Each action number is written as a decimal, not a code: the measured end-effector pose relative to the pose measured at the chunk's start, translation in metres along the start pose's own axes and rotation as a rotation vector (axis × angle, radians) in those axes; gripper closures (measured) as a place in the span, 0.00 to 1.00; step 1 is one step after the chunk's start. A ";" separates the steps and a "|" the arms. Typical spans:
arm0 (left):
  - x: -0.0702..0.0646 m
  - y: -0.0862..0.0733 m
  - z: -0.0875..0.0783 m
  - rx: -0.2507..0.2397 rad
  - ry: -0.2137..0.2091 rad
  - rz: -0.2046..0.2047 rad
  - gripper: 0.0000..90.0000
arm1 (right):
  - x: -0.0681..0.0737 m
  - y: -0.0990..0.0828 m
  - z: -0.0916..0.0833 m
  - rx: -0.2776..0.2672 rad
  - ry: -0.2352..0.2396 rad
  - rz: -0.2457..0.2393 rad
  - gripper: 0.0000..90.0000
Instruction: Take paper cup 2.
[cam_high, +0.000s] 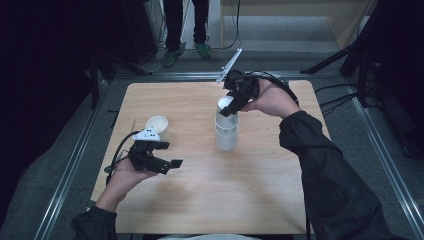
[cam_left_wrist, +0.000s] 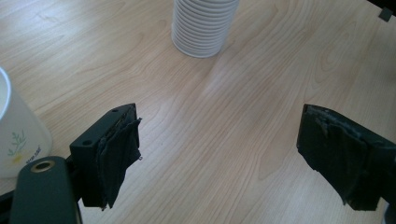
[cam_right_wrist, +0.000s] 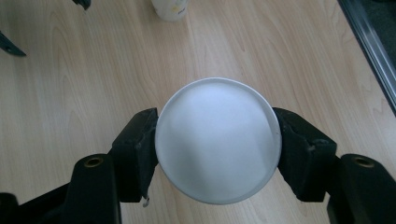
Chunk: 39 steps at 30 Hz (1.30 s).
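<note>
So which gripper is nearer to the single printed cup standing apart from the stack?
Left. The left gripper hovers open just in front of the printed cup, close beside it. The right gripper is across the table, shut on the top cup of the cup stack.

Cup stack (cam_high: 226, 131) near table (cam_high: 200, 200) centre; single cup (cam_high: 158, 127) at its 9 o'clock; left gripper (cam_high: 167, 155) at cup's 6.

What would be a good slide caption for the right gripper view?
Right tool clamps the white cup from both sides above the wooden table.
</note>
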<state>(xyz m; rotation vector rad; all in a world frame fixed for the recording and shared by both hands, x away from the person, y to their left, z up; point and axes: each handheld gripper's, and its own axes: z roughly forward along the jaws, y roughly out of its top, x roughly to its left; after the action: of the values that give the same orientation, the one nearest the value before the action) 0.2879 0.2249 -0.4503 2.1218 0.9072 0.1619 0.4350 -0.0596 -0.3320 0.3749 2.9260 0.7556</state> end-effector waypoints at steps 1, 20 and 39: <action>0.000 0.001 0.001 0.001 -0.003 -0.001 0.15 | 0.000 0.001 -0.004 0.002 -0.001 0.010 0.39; 0.000 0.027 0.021 -0.026 -0.114 0.046 0.11 | 0.034 -0.012 -0.076 -0.098 0.005 0.019 0.40; -0.003 0.042 0.045 -0.005 -0.194 0.128 0.14 | 0.066 -0.101 -0.028 -0.166 0.055 0.094 0.40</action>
<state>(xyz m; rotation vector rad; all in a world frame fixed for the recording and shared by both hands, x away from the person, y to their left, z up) 0.3265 0.1766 -0.4498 2.1488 0.6569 0.0222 0.3455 -0.1408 -0.3585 0.4863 2.8842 1.0294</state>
